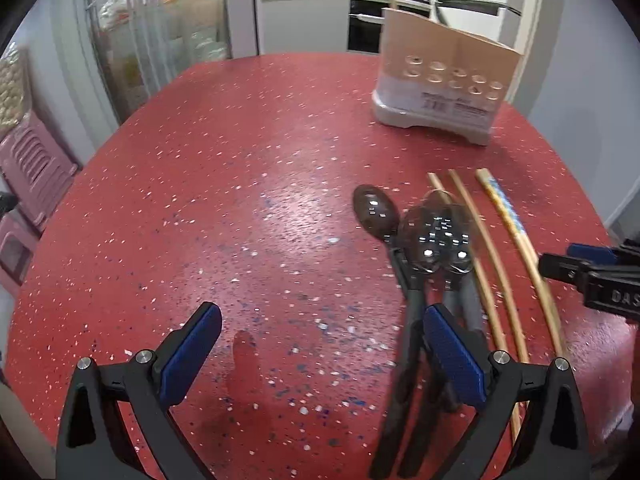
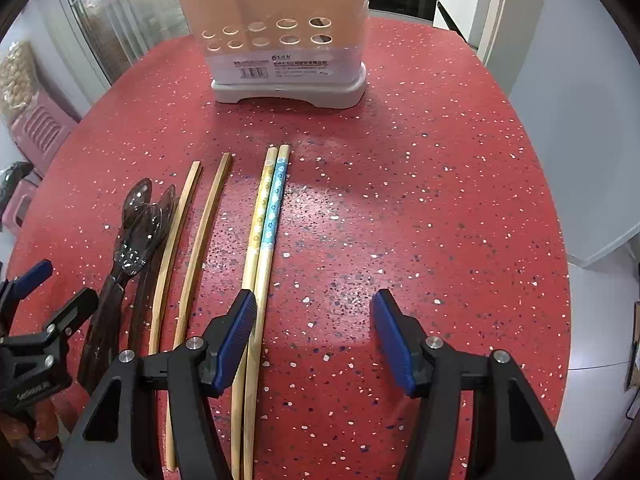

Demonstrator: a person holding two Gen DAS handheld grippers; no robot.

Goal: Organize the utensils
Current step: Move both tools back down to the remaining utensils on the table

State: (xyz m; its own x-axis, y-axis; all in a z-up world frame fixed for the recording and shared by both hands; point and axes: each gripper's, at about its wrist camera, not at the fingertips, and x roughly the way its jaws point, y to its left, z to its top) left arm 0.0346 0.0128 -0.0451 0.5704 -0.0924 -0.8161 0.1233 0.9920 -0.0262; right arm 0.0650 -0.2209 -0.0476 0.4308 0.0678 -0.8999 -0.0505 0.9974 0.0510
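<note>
Lying loose on the table [image 2: 400, 160] before the holder [image 2: 280, 40], light, stiff, slippery chopsticks [image 2: 260, 240] and spoons [image 1: 424, 240] suit mid-shaft pinches; both the left gripper [image 1: 320, 364] and the right gripper [image 2: 314, 340] gape empty.

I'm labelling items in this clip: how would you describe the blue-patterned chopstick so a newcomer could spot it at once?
Start at the beige utensil holder at the far end of the red speckled table. In front of it lie dark spoons, then two plain bamboo chopsticks, then a touching patterned pair. The blue-patterned chopstick is the rightmost; its partner is patterned yellow.
</note>
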